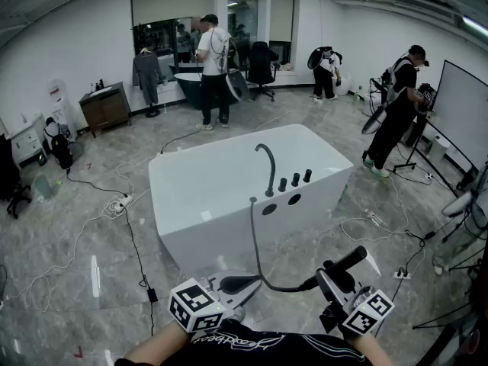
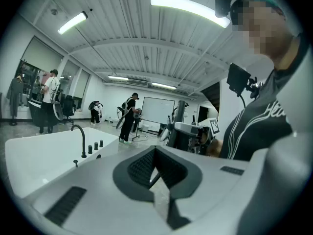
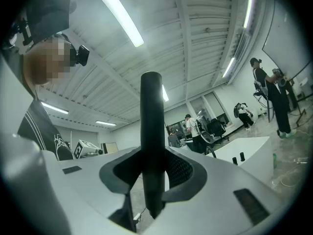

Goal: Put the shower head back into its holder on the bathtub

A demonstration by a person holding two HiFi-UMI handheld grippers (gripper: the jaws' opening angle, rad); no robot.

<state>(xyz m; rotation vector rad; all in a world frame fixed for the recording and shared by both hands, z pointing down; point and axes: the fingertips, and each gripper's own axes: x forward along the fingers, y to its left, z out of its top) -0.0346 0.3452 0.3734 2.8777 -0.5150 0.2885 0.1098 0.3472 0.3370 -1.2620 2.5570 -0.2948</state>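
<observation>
The shower head [image 1: 345, 265], a black rod, is clamped in the right tongs [image 1: 335, 279] at the bottom right of the head view, in the air above the floor [image 1: 76, 227] and well apart from the bathtub [image 1: 191, 166]. It lies at a slant there, its free end raised toward the right. In the right gripper view the shower head [image 3: 151, 146] stands upright between the two pads of the right tongs [image 3: 152, 175], which press on it from both sides, and it rises well above them. A dark hose [image 1: 255, 242] runs from the rod's lower end in a loop across to the tub's near side and up to the rim beside the faucet [image 1: 268, 166].

The right hand carries its tool low in front of the person's chest, tipped slightly upward. The left tongs [image 1: 238, 284] sit at the bottom left, level with the right, nosing a little downward toward the tub; in the left gripper view the left tongs [image 2: 155, 168] are shut with nothing between them.

On the tub's rim, three black knobs [image 1: 295, 179] stand in a row just right of the arched faucet, with two dark oval openings [image 1: 269, 209] below them. Cables [image 1: 130, 227] trail over the grey marbled floor. Farther back, a person in a white shirt [image 1: 213, 67] stands by a dark tub, and a person in black [image 1: 396, 113] stands near a whiteboard [image 1: 461, 113].
</observation>
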